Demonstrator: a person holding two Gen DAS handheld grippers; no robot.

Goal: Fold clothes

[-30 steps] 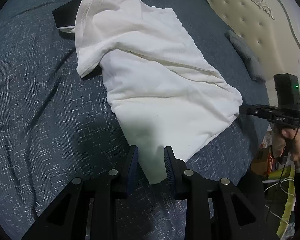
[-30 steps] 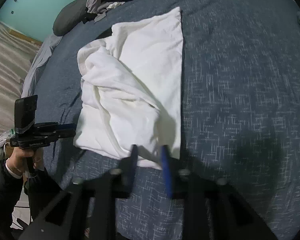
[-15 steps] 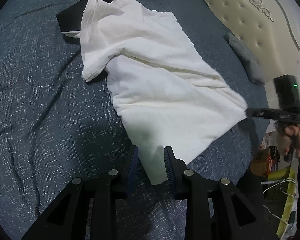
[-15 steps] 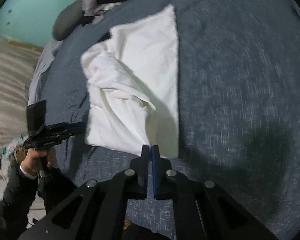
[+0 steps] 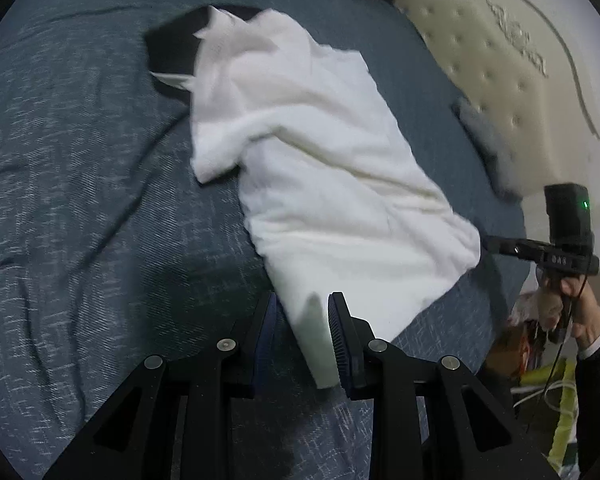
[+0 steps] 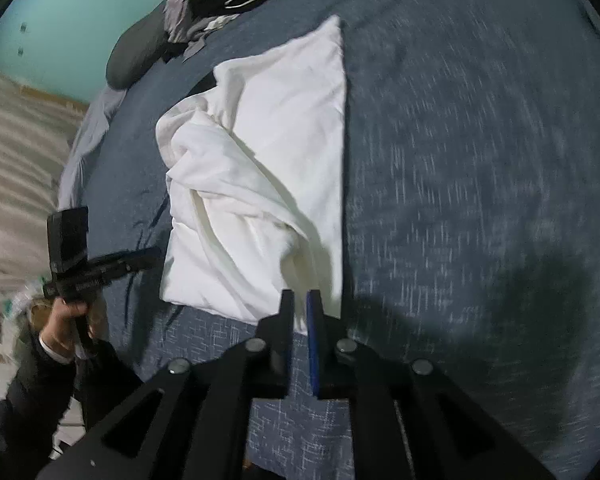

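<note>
The left gripper (image 5: 302,320), at the lower middle of the left wrist view, has its jaws spread either side of the near corner of the white shirt (image 5: 320,184), the cloth lying in the gap but not pinched; it looks set to close on that corner. The right gripper (image 6: 300,312), at the lower middle of its own view, has its jaws nearly together with a thin white fold between them, so it seems to be clamped on the shirt's other near corner; in the left wrist view its tip meets the shirt's edge at right of centre. Holding both near corners would let the hem be lifted and carried over as one straight edge. The shirt lies lengthwise on the blue bed (image 5: 80,200), running from the grippers toward the upper middle of the frame, one side already turned inward and rumpled, a sleeve sticking out at its left. A dark cloth (image 5: 172,52) shows from under its far end. More clothes (image 6: 220,4) are heaped at the top of the right view.
</note>
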